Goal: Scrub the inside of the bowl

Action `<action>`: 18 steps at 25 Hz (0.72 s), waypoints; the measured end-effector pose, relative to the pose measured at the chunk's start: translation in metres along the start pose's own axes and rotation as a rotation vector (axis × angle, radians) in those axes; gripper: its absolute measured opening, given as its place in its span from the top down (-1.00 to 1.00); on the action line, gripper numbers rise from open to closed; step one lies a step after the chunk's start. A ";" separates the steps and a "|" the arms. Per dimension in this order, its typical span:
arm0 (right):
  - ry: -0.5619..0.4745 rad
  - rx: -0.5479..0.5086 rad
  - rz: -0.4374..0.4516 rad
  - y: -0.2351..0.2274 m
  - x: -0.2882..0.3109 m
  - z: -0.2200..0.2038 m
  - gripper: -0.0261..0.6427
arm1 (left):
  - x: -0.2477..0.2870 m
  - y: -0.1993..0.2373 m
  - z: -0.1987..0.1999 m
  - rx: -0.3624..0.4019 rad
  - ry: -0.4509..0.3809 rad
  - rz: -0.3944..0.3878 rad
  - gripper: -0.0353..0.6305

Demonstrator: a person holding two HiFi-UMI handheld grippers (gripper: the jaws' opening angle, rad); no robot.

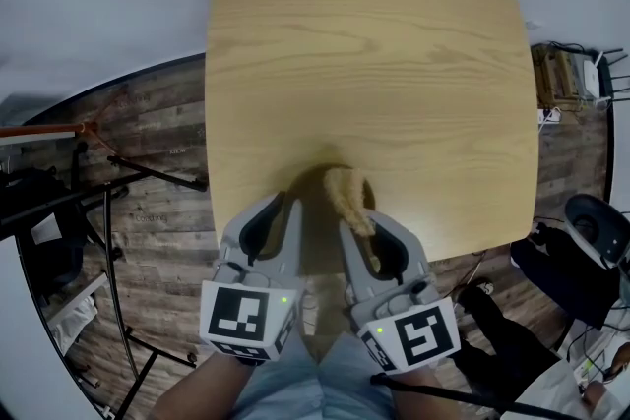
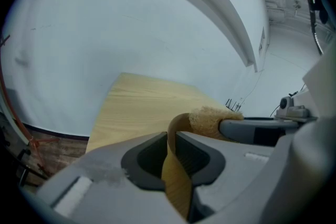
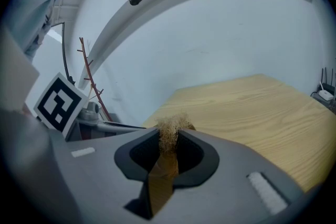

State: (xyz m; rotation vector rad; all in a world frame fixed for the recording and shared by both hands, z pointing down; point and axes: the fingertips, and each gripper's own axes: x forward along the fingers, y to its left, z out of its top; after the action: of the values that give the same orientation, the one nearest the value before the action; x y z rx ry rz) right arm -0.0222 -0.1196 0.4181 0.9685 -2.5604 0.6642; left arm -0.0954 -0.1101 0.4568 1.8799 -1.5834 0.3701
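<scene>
The left gripper point(image 2: 176, 159) has its jaws clamped on the wooden bowl point(image 2: 176, 186) wall at the counter's point(image 1: 374, 64) near edge. The right gripper point(image 3: 167, 157) pinches a fibrous scrubber point(image 3: 169, 132), seemingly already inside the bowl, just right of the left jaws.

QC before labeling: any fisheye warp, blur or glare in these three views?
Head view: heavy fisheye, table edges bow; light even, no glare. Left gripper view: dark corner vignette, wall lines curve, bowl rim sharp. Right gripper view: same warp, scrubber fibres in focus.
</scene>
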 end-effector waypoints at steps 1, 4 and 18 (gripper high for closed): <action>0.001 0.000 0.003 0.000 0.000 0.000 0.73 | 0.000 0.000 0.000 -0.001 0.002 0.005 0.73; 0.005 0.000 0.009 0.000 0.000 -0.002 0.73 | 0.001 0.000 0.000 -0.002 0.009 0.016 0.73; 0.127 -0.045 0.032 -0.001 0.014 -0.013 0.74 | 0.000 -0.014 0.023 0.060 0.009 -0.013 0.78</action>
State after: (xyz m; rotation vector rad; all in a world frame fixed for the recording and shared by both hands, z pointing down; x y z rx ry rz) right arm -0.0298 -0.1209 0.4359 0.8447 -2.4727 0.6521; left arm -0.0868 -0.1232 0.4355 1.9300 -1.5696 0.4244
